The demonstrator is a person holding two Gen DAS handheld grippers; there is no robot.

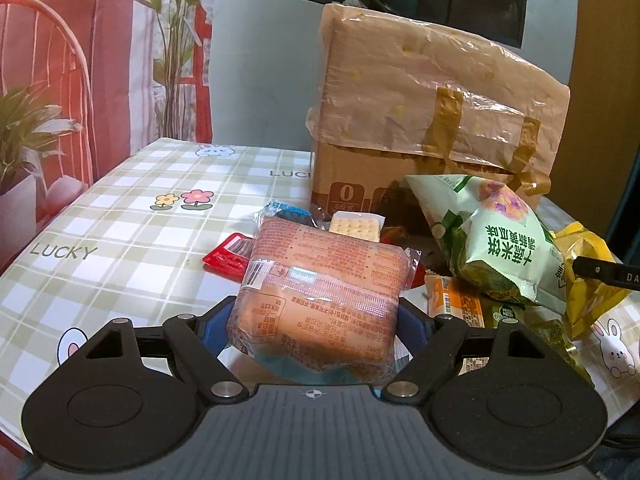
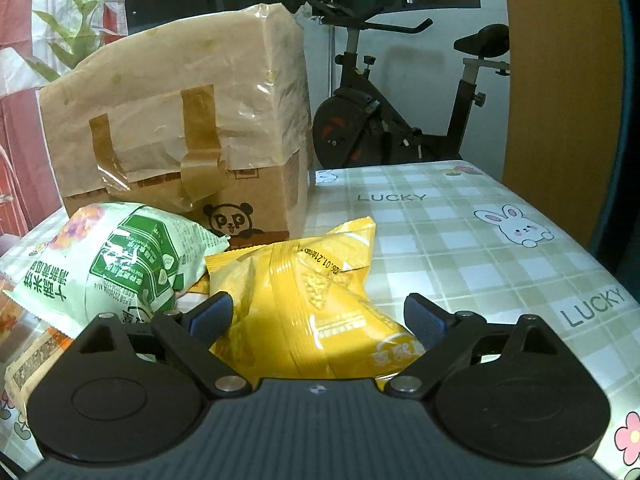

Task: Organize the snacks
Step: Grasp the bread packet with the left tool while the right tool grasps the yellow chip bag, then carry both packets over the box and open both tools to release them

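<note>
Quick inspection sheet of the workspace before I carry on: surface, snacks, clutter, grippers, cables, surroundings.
Surface: checked tablecloth printed with rabbits.
Job's things: orange packet, green bag, yellow bag, cracker pack, red sachet, piled before the box.
Clutter: cardboard box under taped plastic.
Grippers: left gripper shut on orange packet; right gripper open, straddling yellow bag.
Cables: nothing seen.
Surroundings: exercise bike, plant-print curtain.

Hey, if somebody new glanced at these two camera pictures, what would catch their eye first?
Probably the tall cardboard box wrapped in a tan plastic bag, standing at the back of the checked tablecloth. Next, the orange snack pack filling the left gripper, and the yellow chip bag between the right gripper's fingers.
</note>
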